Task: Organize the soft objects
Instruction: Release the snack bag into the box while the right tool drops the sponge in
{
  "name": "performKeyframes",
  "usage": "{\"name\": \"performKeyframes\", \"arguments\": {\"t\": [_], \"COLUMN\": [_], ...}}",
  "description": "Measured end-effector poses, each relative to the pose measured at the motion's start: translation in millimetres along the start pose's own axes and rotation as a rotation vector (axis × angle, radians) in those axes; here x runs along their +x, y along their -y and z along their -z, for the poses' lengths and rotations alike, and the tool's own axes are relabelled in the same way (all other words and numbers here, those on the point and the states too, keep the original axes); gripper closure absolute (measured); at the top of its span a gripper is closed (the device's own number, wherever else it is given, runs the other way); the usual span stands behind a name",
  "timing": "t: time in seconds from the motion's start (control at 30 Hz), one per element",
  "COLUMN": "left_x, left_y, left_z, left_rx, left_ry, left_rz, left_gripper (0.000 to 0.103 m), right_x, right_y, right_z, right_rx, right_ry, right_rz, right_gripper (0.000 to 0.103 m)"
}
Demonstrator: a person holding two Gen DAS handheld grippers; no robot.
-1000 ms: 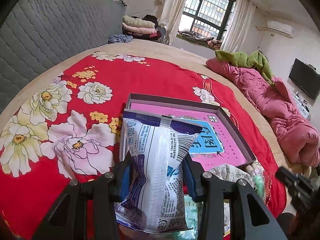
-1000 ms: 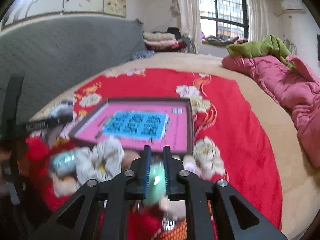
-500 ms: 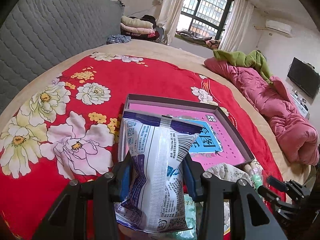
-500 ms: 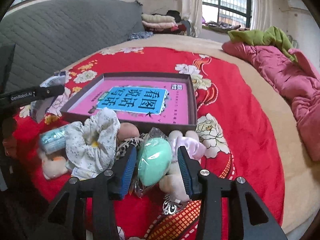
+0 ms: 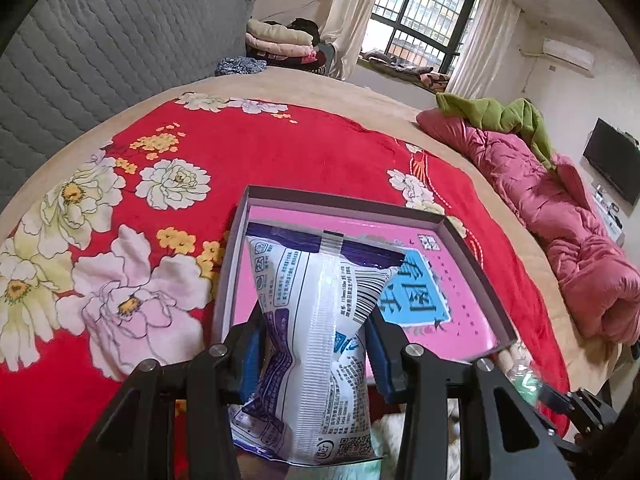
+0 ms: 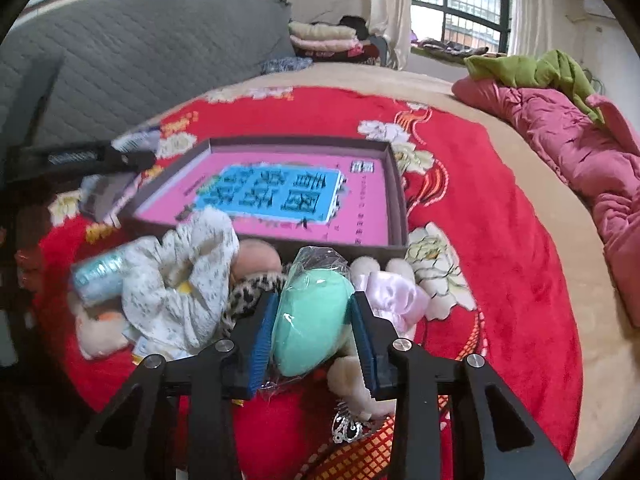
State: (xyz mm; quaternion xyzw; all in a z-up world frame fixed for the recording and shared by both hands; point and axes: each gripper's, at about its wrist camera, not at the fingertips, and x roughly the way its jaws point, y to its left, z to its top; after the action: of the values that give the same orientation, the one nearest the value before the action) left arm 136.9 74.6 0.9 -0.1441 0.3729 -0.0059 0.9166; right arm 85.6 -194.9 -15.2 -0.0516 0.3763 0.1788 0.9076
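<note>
My left gripper (image 5: 316, 344) is shut on a white and purple plastic packet (image 5: 316, 328), held above the near left corner of a shallow grey box with a pink and blue bottom (image 5: 468, 308). My right gripper (image 6: 314, 320) has its blue pads on either side of a mint-green sponge in clear wrap (image 6: 310, 316), on a heap of soft things in front of the box (image 6: 396, 200). The heap holds a white floral scrunchie (image 6: 180, 280), a leopard-print one (image 6: 246, 292), a pale pink satin one (image 6: 390, 296) and a light blue roll (image 6: 96, 272). The left gripper and packet show at the left of the right wrist view (image 6: 112, 156).
The bed has a red floral blanket (image 5: 280, 152) and a grey quilted headboard (image 5: 100, 52). A rumpled pink duvet (image 6: 568, 148) with a green cloth (image 6: 532, 68) lies along the right side. Folded clothes (image 5: 280, 40) are stacked at the far end near the window.
My right gripper opened wider and then moved in closer around the green sponge on the heap. My left gripper has moved forward over the box with the packet.
</note>
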Motion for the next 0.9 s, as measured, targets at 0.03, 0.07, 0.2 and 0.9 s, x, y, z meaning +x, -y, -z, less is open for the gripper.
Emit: {"name": "performKeyframes", "arguments": {"t": [0.03,0.07,0.2,0.9], "left_x": [1.6,3.2,10.8,53.5], "left_y": [0.1,0.0,-2.2,-29.2], "left_z": [-1.9,-3.5,-7.0,-2.7], "left_rx": [-0.004,-0.007,-0.014,-0.085], "left_ry": [0.002,0.0,-0.013,-0.117], "left_rz": [0.003,0.004,0.008,0.019], "left_gripper": [0.058,0.058,0.058,0.058], "right_x": [-4.4,-8.1,-13.1,89.2], "right_y": [1.6,3.6,9.1,14.2], "right_z": [-4.3,-9.5,-33.7,-65.7], "right_rx": [0.004,0.01,0.026,-0.056], "right_ry": [0.018,0.036,0.092,-0.016], "right_rz": [0.008,0.011,0.026,0.157], "right_gripper": [0.065,0.065,0.065,0.064]}}
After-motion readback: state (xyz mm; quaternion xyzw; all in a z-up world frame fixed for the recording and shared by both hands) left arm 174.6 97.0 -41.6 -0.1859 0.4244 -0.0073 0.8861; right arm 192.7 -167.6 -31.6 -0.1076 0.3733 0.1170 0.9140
